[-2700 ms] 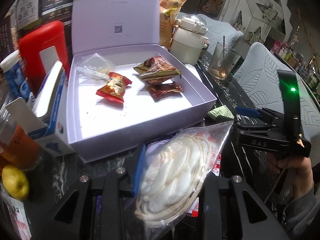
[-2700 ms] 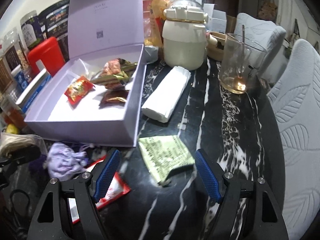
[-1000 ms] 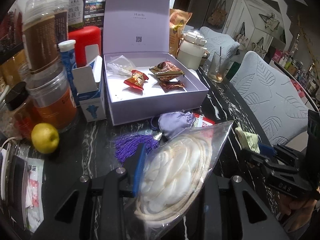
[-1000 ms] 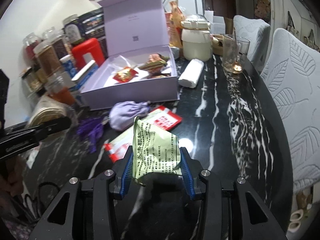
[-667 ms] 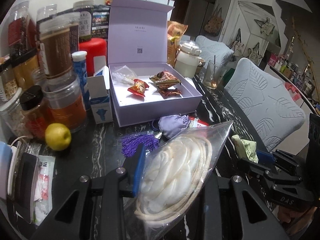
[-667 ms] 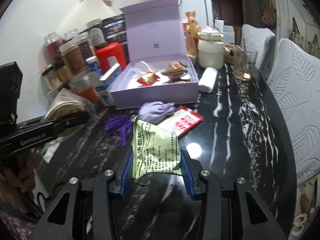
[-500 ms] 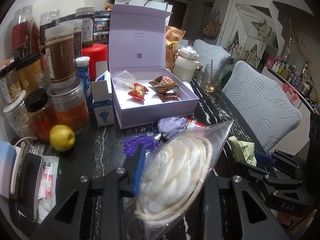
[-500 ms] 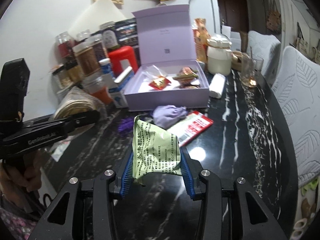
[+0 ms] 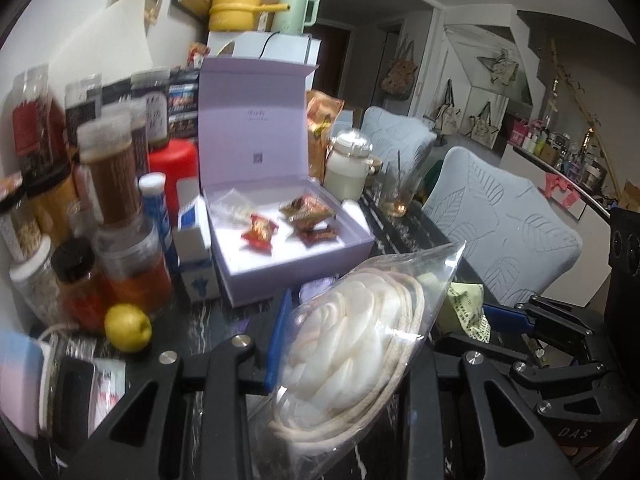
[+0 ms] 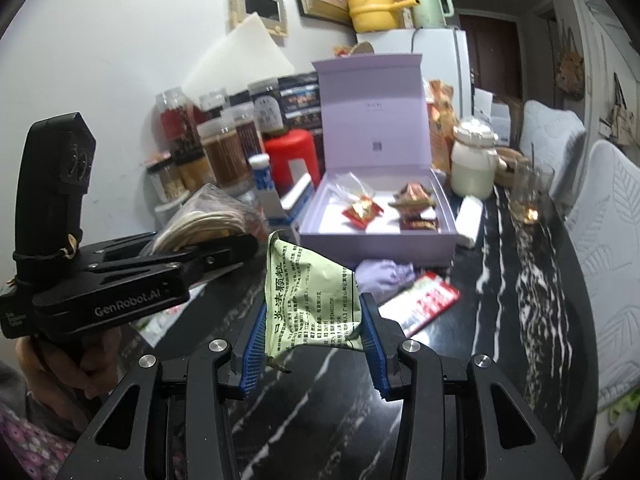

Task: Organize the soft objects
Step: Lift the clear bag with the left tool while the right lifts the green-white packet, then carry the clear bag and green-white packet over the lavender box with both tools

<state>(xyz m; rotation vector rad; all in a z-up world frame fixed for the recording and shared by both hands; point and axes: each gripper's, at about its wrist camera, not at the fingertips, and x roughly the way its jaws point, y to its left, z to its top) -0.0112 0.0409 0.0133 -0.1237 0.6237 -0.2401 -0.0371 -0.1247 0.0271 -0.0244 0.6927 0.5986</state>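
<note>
My left gripper [image 9: 344,340] is clamped as tight as it goes on a clear plastic bag [image 9: 360,344] holding a coil of pale cord and white padding; the bag stands up between the blue pads and fills the middle of my left view. My right gripper [image 10: 314,338] is partly closed on a green paper sachet [image 10: 310,300] with printed text — the blue pads press on its two side edges and its upper part stands crumpled above them.

Ahead of both grippers, on the black marbled table [image 10: 520,288], sits the open lilac box [image 10: 376,216], lid upright, with a red snack packet [image 10: 362,210] and some brown wrapped sweets [image 10: 414,198] lying on its white floor. Between my right gripper and the box, just in front of its near wall, lie a lilac cloth pouch [image 10: 384,274] and a flat red packet [image 10: 430,304], touching each other.

Ahead and left of my left gripper are jars [image 9: 116,184], a red canister [image 9: 174,172] and a yellow fruit [image 9: 128,327]. In the right view the left gripper shows at far left, held in a hand [image 10: 60,364] — both loads are clear of the table.
</note>
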